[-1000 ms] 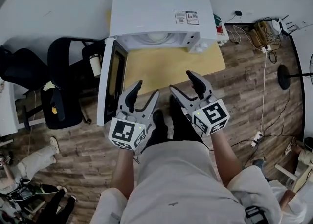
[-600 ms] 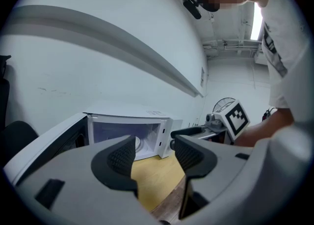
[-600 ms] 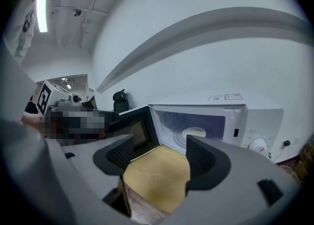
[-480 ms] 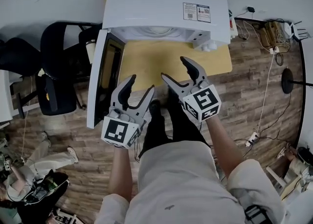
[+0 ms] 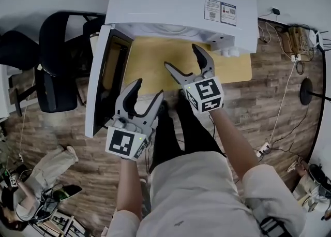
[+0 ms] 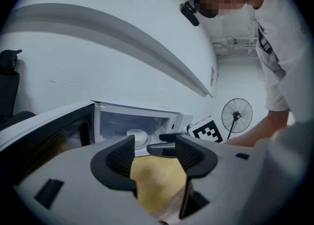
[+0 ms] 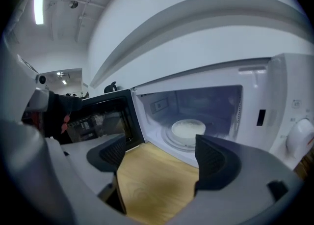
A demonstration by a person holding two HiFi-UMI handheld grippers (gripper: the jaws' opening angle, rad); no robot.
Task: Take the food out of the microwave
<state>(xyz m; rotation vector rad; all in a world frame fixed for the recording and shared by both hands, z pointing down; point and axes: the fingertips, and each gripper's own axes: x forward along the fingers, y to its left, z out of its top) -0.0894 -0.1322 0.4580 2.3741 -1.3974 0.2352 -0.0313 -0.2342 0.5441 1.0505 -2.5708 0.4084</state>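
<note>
Inside the microwave [image 5: 181, 3], door [image 5: 98, 86] wide open, the bowl [image 7: 188, 129] sits mid-cavity, untouched. Left gripper [image 5: 148, 90] and right gripper [image 5: 182, 57] hang before the opening, jaws opening, nothing between them. Recommended: enter level, straddle the rim squarely, clamp firmly, withdraw without tilting.

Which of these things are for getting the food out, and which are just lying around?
For the job: microwave, its open door, white dish of food inside, left gripper and right gripper, both with jaws opening, nothing between them.
Just lying about: black chair, standing fan, cables on the floor.
</note>
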